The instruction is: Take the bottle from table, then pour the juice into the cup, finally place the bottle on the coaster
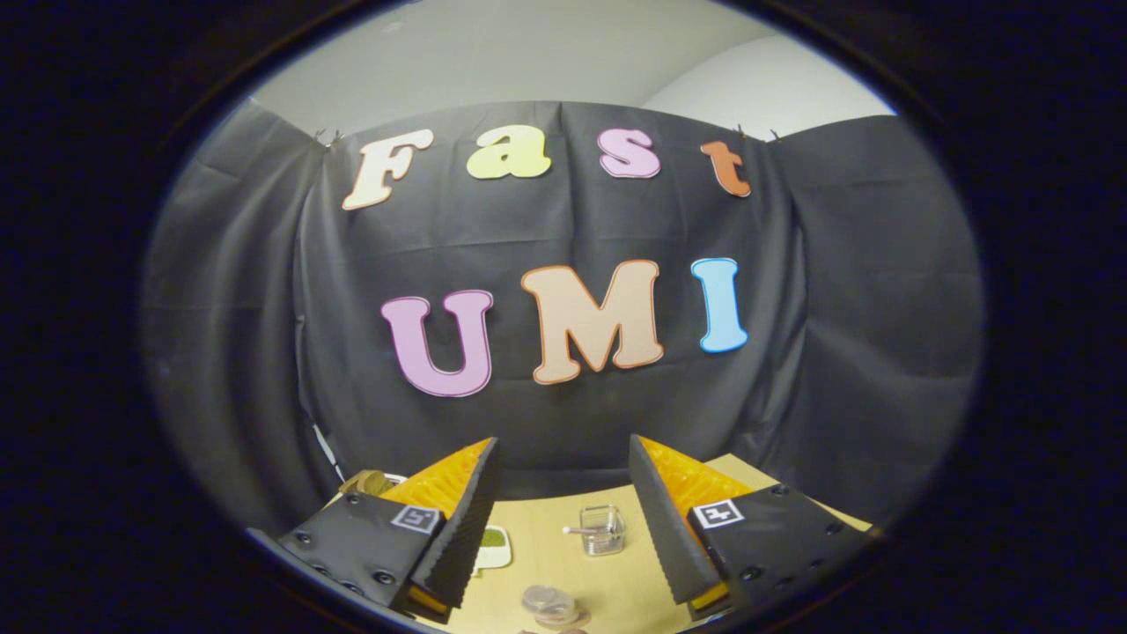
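Observation:
My gripper (563, 445) is open and held high above the wooden table (634, 581), with nothing between its orange and black fingers (467, 519). Down between the fingers I see a small clear glass cup (603, 530) with a handle on its left side. To its left lies a white coaster (495, 546) with a green pattern, partly hidden by the left finger. Closest to me, below the gap between the fingers, is a round clear top with a brownish tint (548, 603), which looks like the bottle seen from above.
A brown rounded object (368, 482) sits at the table's far left corner, behind the left finger. The black cloth wall closes the booth just beyond the table's far edge.

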Demonstrator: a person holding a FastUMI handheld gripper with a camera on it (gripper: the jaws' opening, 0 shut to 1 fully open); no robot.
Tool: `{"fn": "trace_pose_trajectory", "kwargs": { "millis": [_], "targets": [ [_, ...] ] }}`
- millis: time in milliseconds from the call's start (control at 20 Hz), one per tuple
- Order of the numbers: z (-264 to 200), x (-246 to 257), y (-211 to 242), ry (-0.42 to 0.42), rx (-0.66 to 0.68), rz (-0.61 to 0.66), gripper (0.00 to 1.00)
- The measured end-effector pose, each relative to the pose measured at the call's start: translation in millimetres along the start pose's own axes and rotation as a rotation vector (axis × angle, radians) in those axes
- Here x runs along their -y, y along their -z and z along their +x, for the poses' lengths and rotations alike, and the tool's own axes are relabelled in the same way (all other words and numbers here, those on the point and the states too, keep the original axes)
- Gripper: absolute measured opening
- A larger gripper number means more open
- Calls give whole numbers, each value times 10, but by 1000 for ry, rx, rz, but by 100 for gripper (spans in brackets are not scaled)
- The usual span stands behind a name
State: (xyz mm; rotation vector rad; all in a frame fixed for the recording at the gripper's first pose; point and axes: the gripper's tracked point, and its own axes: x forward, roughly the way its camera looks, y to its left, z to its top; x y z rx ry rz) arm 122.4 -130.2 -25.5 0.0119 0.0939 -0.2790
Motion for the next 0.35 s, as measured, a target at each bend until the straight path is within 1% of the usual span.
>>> {"fn": "trace_pose_trajectory", "kwargs": {
  "millis": [350],
  "targets": [
    [69, 6, -341, -28, 20, -6, 88]
  ]
}}
